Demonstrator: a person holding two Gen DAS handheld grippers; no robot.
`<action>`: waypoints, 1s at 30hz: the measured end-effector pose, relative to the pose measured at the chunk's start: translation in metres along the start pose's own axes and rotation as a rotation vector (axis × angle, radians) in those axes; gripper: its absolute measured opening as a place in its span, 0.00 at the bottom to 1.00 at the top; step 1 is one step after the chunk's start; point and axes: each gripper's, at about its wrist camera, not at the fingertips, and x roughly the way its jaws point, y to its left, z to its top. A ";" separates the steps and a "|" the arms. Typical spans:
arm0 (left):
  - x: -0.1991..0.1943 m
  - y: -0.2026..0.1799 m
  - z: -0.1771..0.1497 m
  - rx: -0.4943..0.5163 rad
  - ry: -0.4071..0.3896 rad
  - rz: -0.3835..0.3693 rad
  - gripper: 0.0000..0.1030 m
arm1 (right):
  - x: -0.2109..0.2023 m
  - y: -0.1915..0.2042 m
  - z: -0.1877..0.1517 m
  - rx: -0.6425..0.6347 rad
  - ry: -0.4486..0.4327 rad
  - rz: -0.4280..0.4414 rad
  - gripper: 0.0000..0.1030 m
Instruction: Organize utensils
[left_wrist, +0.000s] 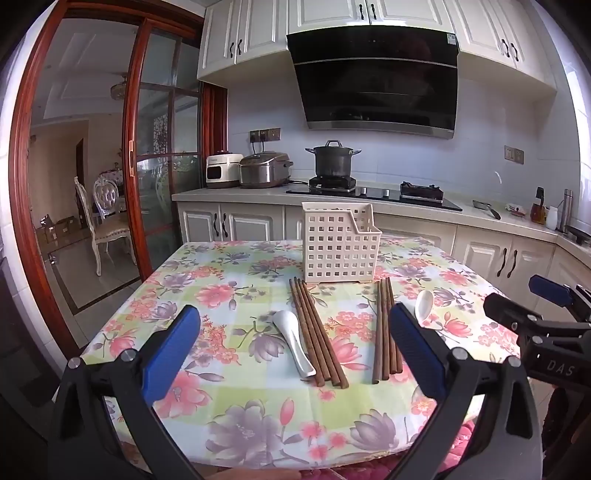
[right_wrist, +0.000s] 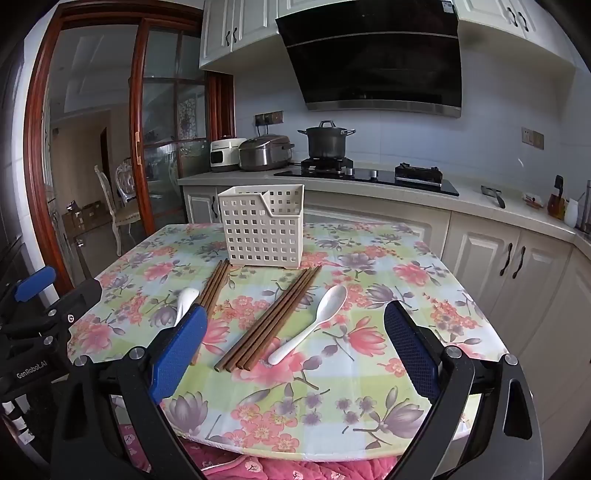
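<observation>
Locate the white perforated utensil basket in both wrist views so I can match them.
Left wrist: utensil basket stands centre, slightly right, at the table's far end.
Right wrist: utensil basket stands centre-left, at the far end.
Shared landmark: the dark pot on the stove behind it.

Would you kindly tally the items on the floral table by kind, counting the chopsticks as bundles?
Chopstick bundles: 2, the left bundle and the right bundle
White spoons: 2, the left spoon and the right spoon
White perforated holder: 1
Total: 5
</observation>
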 end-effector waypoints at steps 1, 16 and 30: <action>0.000 0.000 0.000 -0.001 0.001 -0.002 0.96 | 0.000 0.000 0.000 0.001 -0.004 0.000 0.87; 0.004 0.003 -0.002 -0.007 -0.002 0.003 0.96 | 0.003 -0.003 0.001 0.026 0.009 -0.006 0.88; 0.000 0.002 0.000 -0.001 -0.005 0.007 0.96 | 0.004 -0.005 0.001 0.029 0.005 -0.010 0.88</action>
